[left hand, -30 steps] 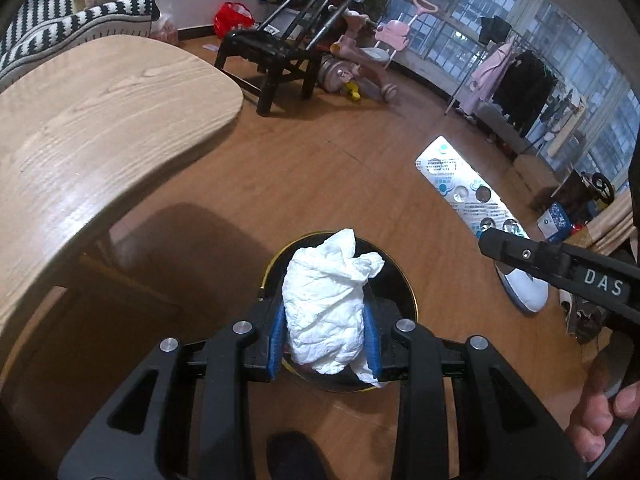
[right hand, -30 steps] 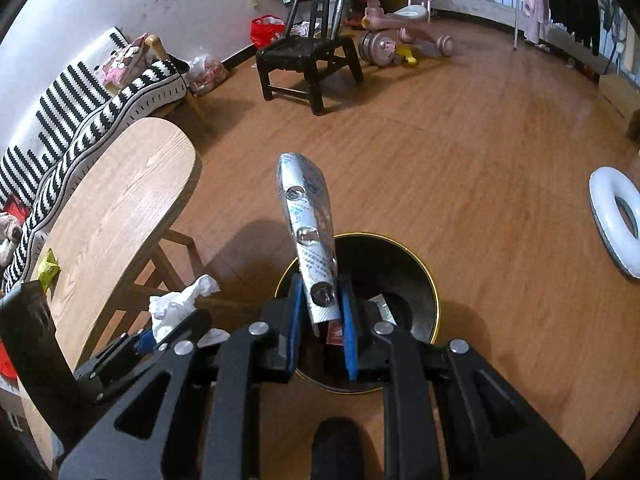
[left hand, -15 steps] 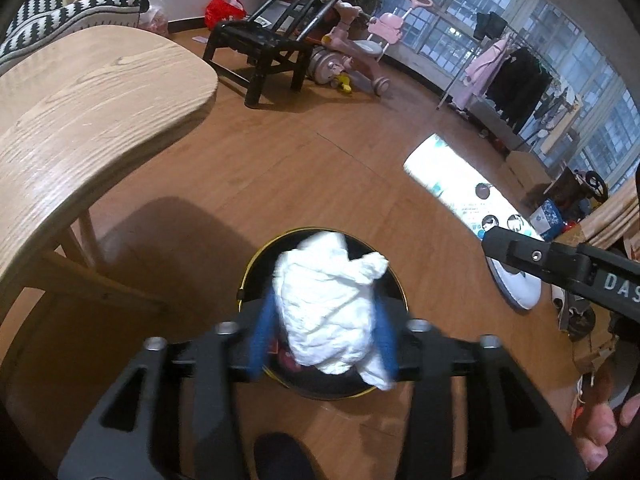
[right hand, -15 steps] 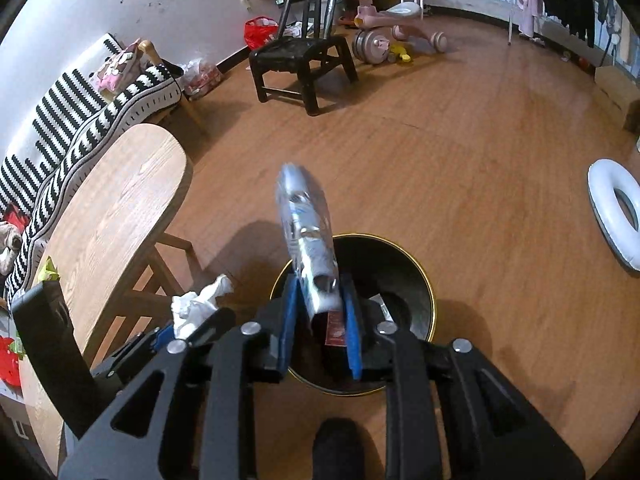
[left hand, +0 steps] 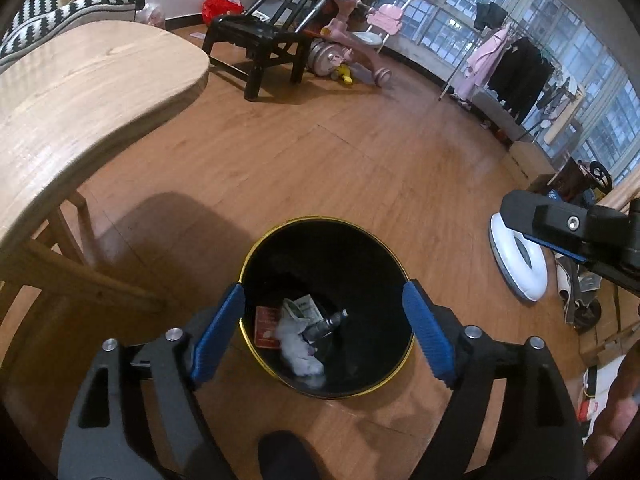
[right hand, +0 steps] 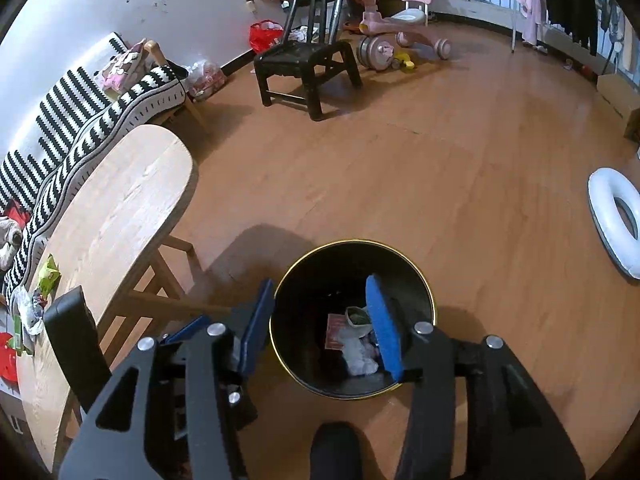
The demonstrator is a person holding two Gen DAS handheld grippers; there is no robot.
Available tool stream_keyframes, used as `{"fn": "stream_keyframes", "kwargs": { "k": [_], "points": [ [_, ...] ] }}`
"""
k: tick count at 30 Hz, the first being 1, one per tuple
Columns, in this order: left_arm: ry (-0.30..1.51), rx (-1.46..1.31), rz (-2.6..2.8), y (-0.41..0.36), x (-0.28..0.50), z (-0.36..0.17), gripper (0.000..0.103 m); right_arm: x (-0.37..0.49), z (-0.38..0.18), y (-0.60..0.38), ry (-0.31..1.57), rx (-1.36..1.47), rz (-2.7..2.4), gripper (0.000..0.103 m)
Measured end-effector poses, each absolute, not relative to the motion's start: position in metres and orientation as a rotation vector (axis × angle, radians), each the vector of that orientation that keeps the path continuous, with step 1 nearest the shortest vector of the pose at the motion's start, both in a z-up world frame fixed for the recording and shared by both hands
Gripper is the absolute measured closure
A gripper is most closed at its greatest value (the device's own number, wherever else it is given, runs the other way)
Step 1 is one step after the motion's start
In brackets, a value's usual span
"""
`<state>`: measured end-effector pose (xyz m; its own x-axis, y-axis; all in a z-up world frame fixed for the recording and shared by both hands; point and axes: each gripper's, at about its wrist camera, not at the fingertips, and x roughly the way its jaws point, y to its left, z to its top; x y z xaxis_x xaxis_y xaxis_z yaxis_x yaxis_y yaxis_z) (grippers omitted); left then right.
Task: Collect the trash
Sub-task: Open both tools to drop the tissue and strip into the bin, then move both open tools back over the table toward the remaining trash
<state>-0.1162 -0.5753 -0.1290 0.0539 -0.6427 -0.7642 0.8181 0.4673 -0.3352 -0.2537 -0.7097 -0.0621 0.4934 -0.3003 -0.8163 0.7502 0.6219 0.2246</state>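
Jaws of both grippers have just been opening and stand apart, empty: left gripper (left hand: 322, 334), right gripper (right hand: 320, 326). Directly below and ahead of each lies the bin (left hand: 280, 240), dropped tissue (left hand: 298, 350) inside. Leftover trash (right hand: 30, 308) sits on the table (right hand: 116, 216), left of the left gripper, likely its reach.

Black gold-rimmed bin (left hand: 260, 248), blue fingers (left hand: 218, 334), perhaps white tissue (left hand: 298, 354)

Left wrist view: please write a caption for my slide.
Open left gripper above round black gold-rimmed bin holding crumpled white tissue.
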Motion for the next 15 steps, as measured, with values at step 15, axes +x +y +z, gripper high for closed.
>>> {"fn": "stream_keyframes", "kwargs": {
  "k": [15],
  "points": [
    [0.879, 0.181, -0.928, -0.459, -0.061, -0.066, 0.011, -0.179, -0.022, -0.629, 0.78, 0.499, -0.493, 0.039]
  ]
}}
